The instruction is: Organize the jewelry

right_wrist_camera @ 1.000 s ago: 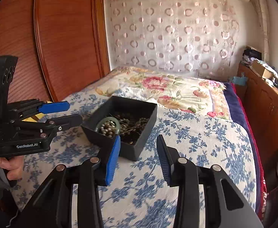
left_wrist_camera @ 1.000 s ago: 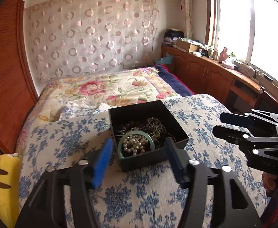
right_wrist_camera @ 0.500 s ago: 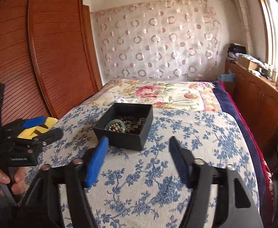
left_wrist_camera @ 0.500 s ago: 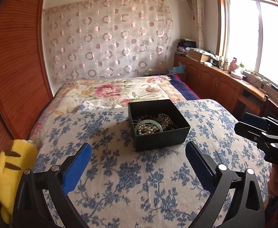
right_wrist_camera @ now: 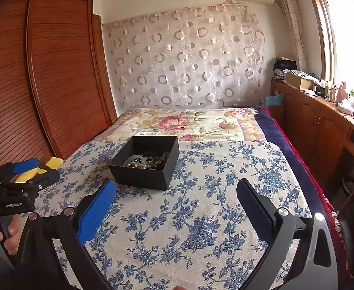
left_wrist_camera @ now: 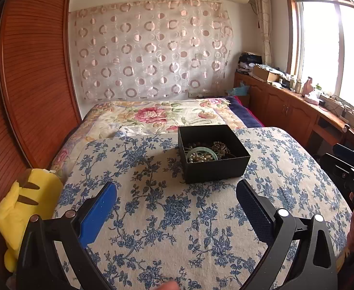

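Both grippers, left [left_wrist_camera: 176,199] and right [right_wrist_camera: 176,197], have backed off the box [left_wrist_camera: 213,153]; jaws apart, right's opening, seemingly empty.

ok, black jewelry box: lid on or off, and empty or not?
Open, no lid in view. The black box sits upright on the floral bedspread and holds jewelry: a green bangle, pearl beads and tangled dark chains.
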Demonstrator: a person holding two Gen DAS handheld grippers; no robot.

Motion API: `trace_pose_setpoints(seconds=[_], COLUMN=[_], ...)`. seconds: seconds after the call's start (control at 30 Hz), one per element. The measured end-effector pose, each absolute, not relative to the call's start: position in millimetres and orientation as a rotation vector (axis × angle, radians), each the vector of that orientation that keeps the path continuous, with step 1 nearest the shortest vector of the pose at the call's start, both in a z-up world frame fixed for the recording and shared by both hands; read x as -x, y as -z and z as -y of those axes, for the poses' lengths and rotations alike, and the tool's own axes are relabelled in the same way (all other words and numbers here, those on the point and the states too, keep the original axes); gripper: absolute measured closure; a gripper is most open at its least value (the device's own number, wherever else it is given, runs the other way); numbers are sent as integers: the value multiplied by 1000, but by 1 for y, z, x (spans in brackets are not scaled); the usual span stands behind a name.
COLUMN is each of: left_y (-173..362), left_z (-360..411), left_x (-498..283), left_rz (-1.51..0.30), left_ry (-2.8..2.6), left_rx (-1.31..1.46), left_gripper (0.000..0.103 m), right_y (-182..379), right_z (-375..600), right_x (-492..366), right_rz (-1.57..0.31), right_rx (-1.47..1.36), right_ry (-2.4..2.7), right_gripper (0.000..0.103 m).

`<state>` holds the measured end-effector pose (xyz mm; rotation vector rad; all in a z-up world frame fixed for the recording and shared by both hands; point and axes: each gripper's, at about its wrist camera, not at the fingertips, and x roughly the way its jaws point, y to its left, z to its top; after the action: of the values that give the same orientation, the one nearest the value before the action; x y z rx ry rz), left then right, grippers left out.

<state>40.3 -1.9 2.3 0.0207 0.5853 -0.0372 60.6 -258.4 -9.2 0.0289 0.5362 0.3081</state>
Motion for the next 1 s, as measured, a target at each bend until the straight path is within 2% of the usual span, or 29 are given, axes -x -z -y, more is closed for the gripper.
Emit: trace_pose_setpoints(seconds=[1.0], left_y=[-8], left_z=[5], left_x=[-31], left_rz=[-551], left_ry=[36], left_rx=[-28], left_gripper=[7], right_y=[11], right_z=[257], right_x=[-54], right_rz=[-535], right_rx=[-25], right_ry=[-295], right_gripper=[2])
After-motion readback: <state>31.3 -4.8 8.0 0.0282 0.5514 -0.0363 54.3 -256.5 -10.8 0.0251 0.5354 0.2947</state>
